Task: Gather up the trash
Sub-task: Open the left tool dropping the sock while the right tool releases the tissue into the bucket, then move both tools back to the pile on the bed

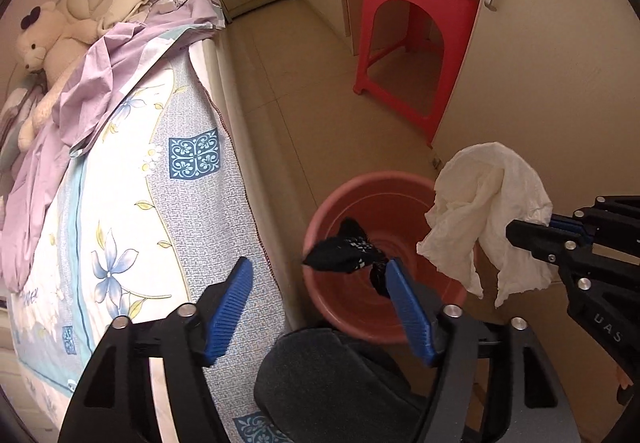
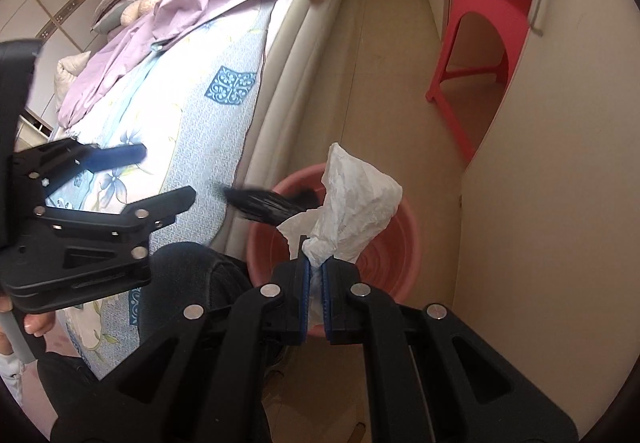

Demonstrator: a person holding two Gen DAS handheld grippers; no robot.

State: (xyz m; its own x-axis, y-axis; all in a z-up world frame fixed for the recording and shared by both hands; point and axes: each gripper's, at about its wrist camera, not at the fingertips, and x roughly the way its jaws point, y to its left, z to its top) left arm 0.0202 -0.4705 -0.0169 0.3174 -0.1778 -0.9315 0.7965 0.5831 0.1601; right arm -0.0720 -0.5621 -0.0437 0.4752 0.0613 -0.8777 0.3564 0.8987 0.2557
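Through my left wrist camera, my left gripper (image 1: pixel 320 279) stands wide open with nothing between its blue fingers (image 1: pixel 230 313); a black sock (image 1: pixel 344 249) appears blurred and free in the air just ahead of the right-hand finger, over the mouth of the pink basin (image 1: pixel 320 303) that sits on the floor (image 1: pixel 304 95) just beside the bed (image 1: pixel 160 203). To the right in this view, my right gripper (image 1: pixel 528 225) is pinched on a crumpled white tissue (image 1: pixel 488 211), which hangs down from the fingertips over the basin's far right rim. A red stool (image 1: pixel 416 31) stands well apart, against the wardrobe. Through my right wrist camera, the right gripper (image 2: pixel 316 267) is closed tight on the tissue (image 2: pixel 356 207), whose long axis rises straight out along the fingers, the wad fanning above the basin (image 2: pixel 400 243) directly in front and below. The sock (image 2: pixel 272 203) streaks across the basin's near-left rim, and the left gripper (image 2: pixel 160 175) shows open to the left, over the edge of the bed. I judge that the right hand is the one placed to act: the basin lies straight beneath the tissue, so letting go here should drop it inside, though the loose flap near the rim could catch on the edge.
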